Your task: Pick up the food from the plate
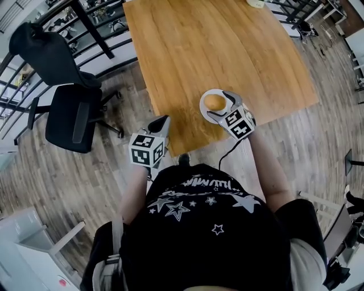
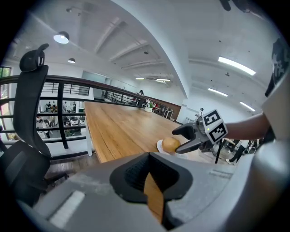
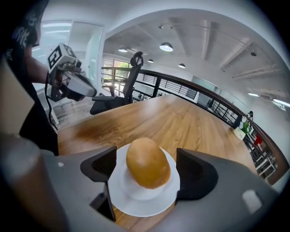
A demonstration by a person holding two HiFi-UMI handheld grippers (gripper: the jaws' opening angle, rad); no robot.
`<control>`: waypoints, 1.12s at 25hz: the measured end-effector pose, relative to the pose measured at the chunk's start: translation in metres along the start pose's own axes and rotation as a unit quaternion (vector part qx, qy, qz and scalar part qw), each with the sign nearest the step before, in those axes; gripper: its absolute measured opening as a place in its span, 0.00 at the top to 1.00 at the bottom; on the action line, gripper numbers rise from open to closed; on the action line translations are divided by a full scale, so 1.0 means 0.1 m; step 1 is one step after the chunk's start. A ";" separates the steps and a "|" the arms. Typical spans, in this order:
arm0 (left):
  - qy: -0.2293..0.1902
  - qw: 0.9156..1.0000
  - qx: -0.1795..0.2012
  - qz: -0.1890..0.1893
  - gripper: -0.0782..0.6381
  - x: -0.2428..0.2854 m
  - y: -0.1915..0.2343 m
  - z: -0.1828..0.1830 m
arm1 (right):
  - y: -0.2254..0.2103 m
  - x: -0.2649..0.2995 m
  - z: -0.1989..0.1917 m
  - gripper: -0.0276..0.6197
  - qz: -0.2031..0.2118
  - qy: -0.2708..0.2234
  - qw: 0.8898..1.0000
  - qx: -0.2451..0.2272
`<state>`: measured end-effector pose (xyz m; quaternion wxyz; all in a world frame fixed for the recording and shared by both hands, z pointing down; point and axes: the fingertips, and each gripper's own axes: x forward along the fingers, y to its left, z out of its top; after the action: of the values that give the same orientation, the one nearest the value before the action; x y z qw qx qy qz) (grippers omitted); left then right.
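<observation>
A golden-brown bun [image 1: 214,102] sits on a small white plate [image 1: 203,105] near the front edge of the wooden table [image 1: 216,45]. My right gripper [image 1: 220,107] is open, one jaw on each side of the bun [image 3: 147,162], with a gap to both pads; the plate [image 3: 136,201] lies under them. In the left gripper view the bun [image 2: 171,145] shows between the right gripper's fingers [image 2: 186,130]. My left gripper [image 1: 160,123] hovers off the table's front left corner, jaws together with only a thin slit and nothing held.
A black office chair [image 1: 68,108] stands on the wooden floor left of the table, by a dark railing [image 1: 108,34]. A small pale item [image 1: 256,3] rests at the table's far edge. The person's dark shirt [image 1: 199,227] fills the lower view.
</observation>
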<state>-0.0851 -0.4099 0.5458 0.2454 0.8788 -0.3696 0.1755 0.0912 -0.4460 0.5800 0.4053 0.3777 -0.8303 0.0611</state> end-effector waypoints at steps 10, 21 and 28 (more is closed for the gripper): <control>0.012 1.000 -0.003 0.000 0.89 0.07 0.13 -0.05 | 0.00 0.27 -0.18 0.36 0.025 0.059 0.997 -0.032; 0.018 1.000 -0.001 -0.003 0.89 0.13 0.13 -0.02 | -0.01 0.34 -0.21 0.38 0.033 0.061 0.997 -0.016; 0.022 1.000 0.001 -0.003 0.89 0.12 0.04 -0.07 | -0.06 0.29 -0.21 0.38 0.016 0.056 0.998 -0.001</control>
<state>-0.0813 -0.4149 0.5588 0.2532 0.8760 -0.3613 0.1948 0.0972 -0.4588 0.6136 0.4507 0.3600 -0.8121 0.0877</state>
